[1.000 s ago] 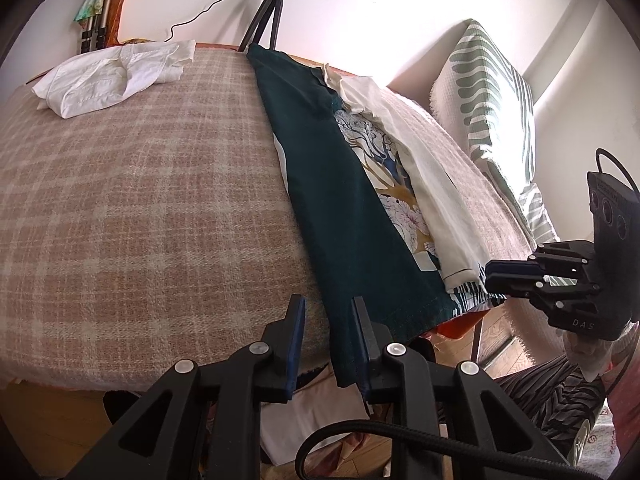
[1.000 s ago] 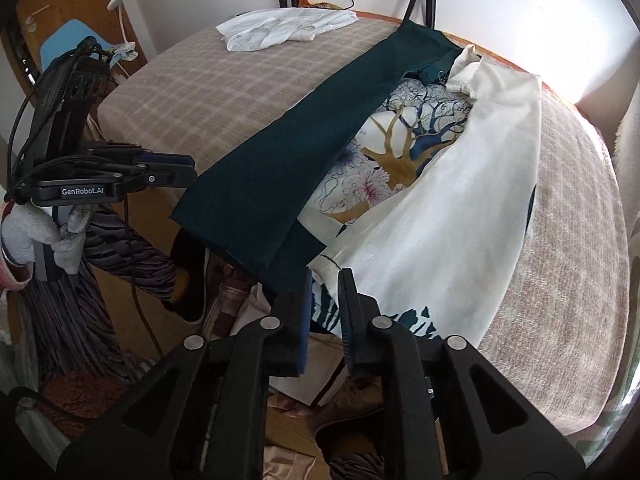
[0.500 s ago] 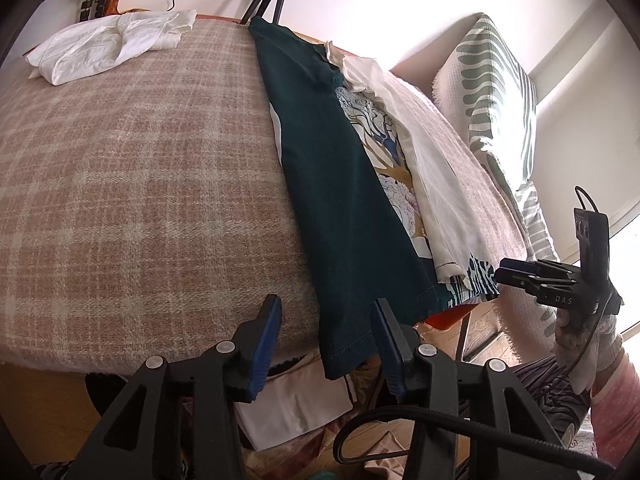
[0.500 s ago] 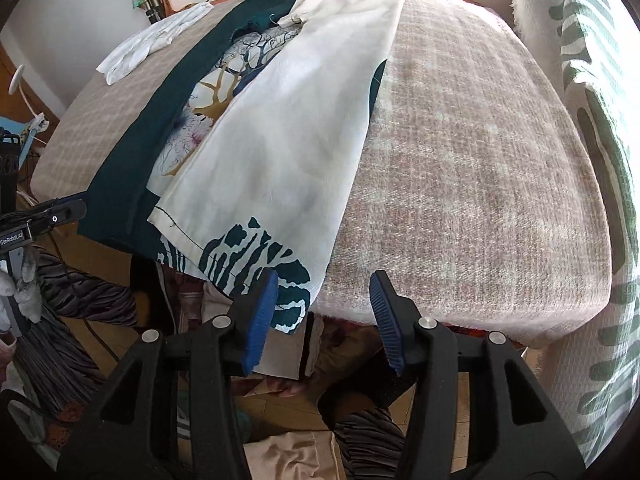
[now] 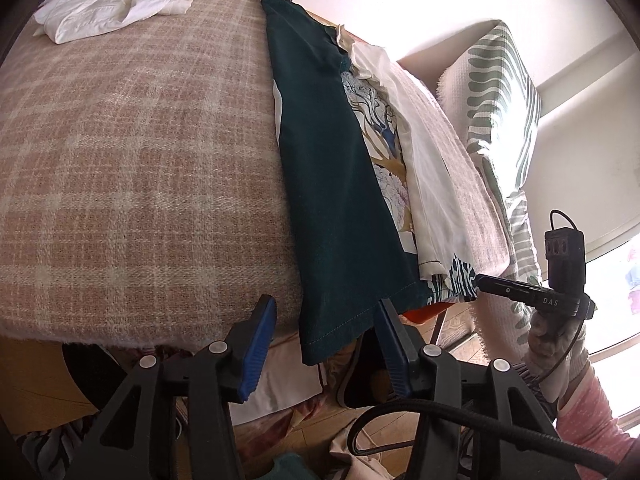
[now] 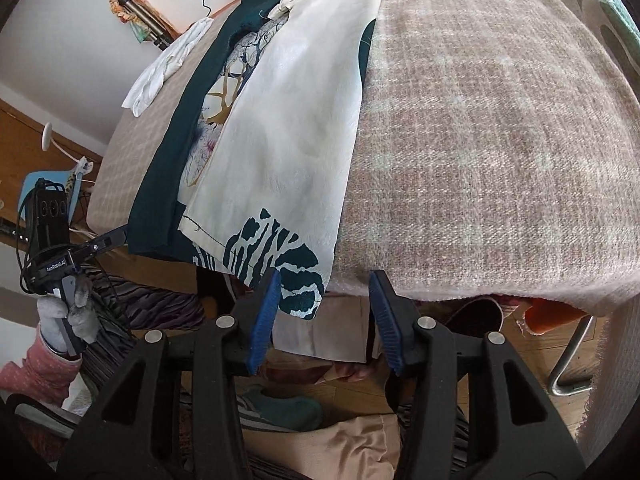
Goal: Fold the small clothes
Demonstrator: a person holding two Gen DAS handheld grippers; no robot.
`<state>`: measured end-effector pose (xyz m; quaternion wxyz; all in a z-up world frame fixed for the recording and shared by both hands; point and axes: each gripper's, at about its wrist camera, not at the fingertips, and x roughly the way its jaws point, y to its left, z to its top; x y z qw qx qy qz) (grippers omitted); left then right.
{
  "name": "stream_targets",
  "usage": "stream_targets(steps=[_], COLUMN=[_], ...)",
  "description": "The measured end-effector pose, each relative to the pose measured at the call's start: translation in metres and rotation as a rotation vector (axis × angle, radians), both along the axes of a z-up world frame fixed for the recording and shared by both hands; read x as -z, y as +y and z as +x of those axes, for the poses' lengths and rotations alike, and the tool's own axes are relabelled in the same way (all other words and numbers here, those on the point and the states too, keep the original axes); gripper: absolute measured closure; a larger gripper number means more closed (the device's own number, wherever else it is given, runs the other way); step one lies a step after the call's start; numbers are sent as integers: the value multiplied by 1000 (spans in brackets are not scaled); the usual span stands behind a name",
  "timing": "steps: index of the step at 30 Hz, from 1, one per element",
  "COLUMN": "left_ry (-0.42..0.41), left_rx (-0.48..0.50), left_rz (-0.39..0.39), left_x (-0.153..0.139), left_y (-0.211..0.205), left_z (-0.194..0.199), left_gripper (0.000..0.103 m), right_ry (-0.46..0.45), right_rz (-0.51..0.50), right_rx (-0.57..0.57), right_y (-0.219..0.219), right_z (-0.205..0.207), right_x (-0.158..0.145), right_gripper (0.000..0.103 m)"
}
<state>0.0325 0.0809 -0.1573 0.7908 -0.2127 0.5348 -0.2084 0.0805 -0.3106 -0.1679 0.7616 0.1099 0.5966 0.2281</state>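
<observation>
A long garment lies lengthwise on the plaid-covered table, its sides folded inward: a dark green panel [image 5: 336, 184] on the left, a cream panel [image 6: 296, 120] on the right, floral print [image 5: 384, 152] between. Its hem hangs over the near table edge. My left gripper [image 5: 326, 344] is open, its jaws either side of the green hem corner [image 5: 324, 344], not touching. My right gripper [image 6: 322, 312] is open at the cream panel's leaf-print hem corner [image 6: 296, 280]. Each gripper shows in the other view: the right [image 5: 520, 292], the left [image 6: 80, 252].
A folded white garment [image 5: 116, 4] lies at the table's far left corner. A green-patterned cushion [image 5: 500, 92] stands at the right. The plaid cover [image 5: 132, 168] is bare to the left and to the right [image 6: 500, 140]. Clothes and a chair leg [image 6: 568, 364] are on the floor below.
Both grippers opened from nearly shut. The right gripper swung right to the cream hem corner. The left gripper came closer to the green hem corner.
</observation>
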Motion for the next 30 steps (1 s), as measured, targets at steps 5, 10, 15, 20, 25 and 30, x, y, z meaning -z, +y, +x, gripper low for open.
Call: stream_targets(steps=[5,10,15,20,25,30], left_ry=[26,35,-15,-64,-103,-129], left_rx=[44,69,66,53,46,36], left_rz=[17,-8,-32,-46,-52,-38], left_x=[2,4,-15,-36,-54,-66], left_y=[-10,-19,-16,-8,-5,-2], left_z=[4,8,18,41,72,111], left_gripper=[83,99,102,103,103,103], right_ry=[99,97,34,-22,-104,-152], right_rz=[99,167,257,304,305,304], right_rx=[36,3,43,99,113,144], right_y=[-12,-2,-6,-14,-14,-9], right_z=[4,9,14,29,55,98], right_x=[18,15,-7,-29,-57,-72], right_gripper=[54,94,99,100,100,100])
